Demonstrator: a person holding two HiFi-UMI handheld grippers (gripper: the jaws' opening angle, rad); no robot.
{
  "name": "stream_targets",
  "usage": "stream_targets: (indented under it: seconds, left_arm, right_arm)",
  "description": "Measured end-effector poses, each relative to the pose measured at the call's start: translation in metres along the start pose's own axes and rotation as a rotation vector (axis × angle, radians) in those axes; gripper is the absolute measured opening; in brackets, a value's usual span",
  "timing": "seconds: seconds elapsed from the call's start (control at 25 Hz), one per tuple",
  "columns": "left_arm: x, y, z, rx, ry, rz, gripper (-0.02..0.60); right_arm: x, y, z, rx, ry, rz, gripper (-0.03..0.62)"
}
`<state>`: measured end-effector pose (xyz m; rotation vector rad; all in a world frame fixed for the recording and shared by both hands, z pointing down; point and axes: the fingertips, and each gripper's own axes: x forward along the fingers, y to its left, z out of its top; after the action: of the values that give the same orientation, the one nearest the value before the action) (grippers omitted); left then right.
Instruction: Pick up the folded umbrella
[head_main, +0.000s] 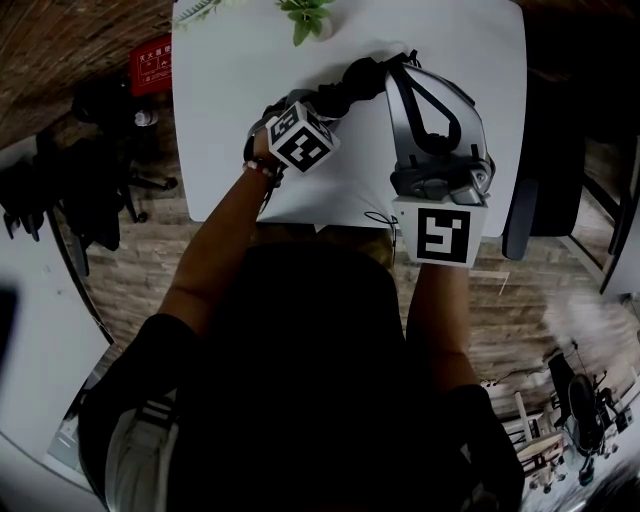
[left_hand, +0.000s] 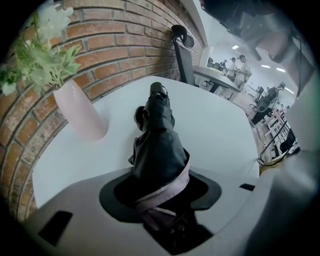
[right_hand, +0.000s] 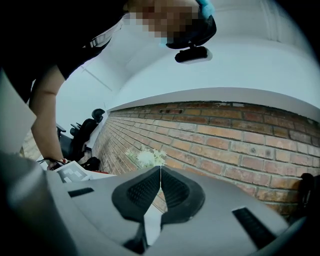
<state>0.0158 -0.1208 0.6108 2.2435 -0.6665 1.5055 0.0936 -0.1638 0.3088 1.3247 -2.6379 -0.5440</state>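
Note:
The folded umbrella (left_hand: 159, 145) is black with a pale lilac strap wound round it. My left gripper (left_hand: 160, 200) is shut on its strapped end, and the rest of the umbrella runs out ahead over the white table (left_hand: 215, 135). In the head view the umbrella (head_main: 350, 85) lies dark between the two grippers, with the left gripper (head_main: 322, 105) pointing steeply down at it. I cannot tell whether its far end touches the table. My right gripper (right_hand: 160, 172) is shut on nothing and points level at the brick wall; the head view shows the right gripper (head_main: 408, 60) just right of the umbrella.
A pink vase (left_hand: 80, 112) with green leaves stands by the brick wall (left_hand: 115, 45); the leaves (head_main: 308, 15) show at the table's far edge. An office chair (left_hand: 182, 50) is beyond the table. A dark chair (head_main: 540, 190) stands at the table's right, a red sign (head_main: 152, 65) left on the floor.

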Motion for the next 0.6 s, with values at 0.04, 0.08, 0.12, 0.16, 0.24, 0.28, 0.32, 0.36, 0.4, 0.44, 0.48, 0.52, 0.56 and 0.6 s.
stream_targets:
  seconds: [0.04,0.08,0.12,0.16,0.24,0.28,0.32,0.36,0.4,0.44,0.48,0.52,0.56,0.6]
  left_arm:
    - [-0.003,-0.001,0.001,0.002,-0.012,0.004,0.220]
    - [-0.006,-0.001,0.003,0.005,-0.027,0.010,0.220]
    - [-0.009,-0.001,0.006,0.010,-0.043,0.017,0.219]
    - [-0.013,-0.001,0.009,0.014,-0.058,0.026,0.220]
    - [-0.021,0.001,0.016,0.018,-0.082,0.042,0.220]
    - [-0.024,0.002,0.019,0.018,-0.093,0.048,0.219]
    - [-0.028,0.002,0.023,0.016,-0.105,0.052,0.219]
    - [-0.033,0.003,0.026,0.013,-0.120,0.056,0.221]
    - [-0.037,0.003,0.030,0.010,-0.137,0.061,0.220]
    - [-0.043,0.004,0.035,0.008,-0.154,0.068,0.221]
    - [-0.048,0.005,0.039,0.007,-0.171,0.076,0.221]
    - [-0.054,0.006,0.043,0.007,-0.187,0.085,0.221]
    - [-0.060,0.007,0.047,0.009,-0.201,0.094,0.221]
    - [-0.066,0.008,0.051,0.012,-0.215,0.103,0.221]
  right_arm:
    - [-0.001,0.000,0.001,-0.001,0.000,-0.002,0.029]
    - [-0.002,0.000,0.002,-0.002,0.000,-0.004,0.029]
    - [-0.003,-0.001,0.003,-0.004,-0.001,-0.006,0.029]
    - [-0.004,-0.001,0.004,-0.004,-0.003,-0.008,0.029]
    - [-0.005,-0.001,0.007,-0.005,-0.008,-0.010,0.029]
    - [-0.005,-0.001,0.008,-0.005,-0.011,-0.009,0.029]
    - [-0.006,-0.001,0.010,-0.007,-0.015,-0.008,0.029]
    - [-0.007,-0.001,0.012,-0.010,-0.021,-0.006,0.029]
    - [-0.007,-0.001,0.014,-0.013,-0.027,-0.005,0.029]
    - [-0.008,-0.001,0.016,-0.016,-0.032,-0.005,0.029]
    - [-0.008,-0.001,0.018,-0.018,-0.036,-0.004,0.029]
    - [-0.008,-0.001,0.020,-0.019,-0.039,-0.003,0.029]
    - [-0.008,-0.001,0.021,-0.021,-0.043,0.000,0.029]
    - [-0.008,-0.001,0.023,-0.024,-0.046,0.003,0.029]
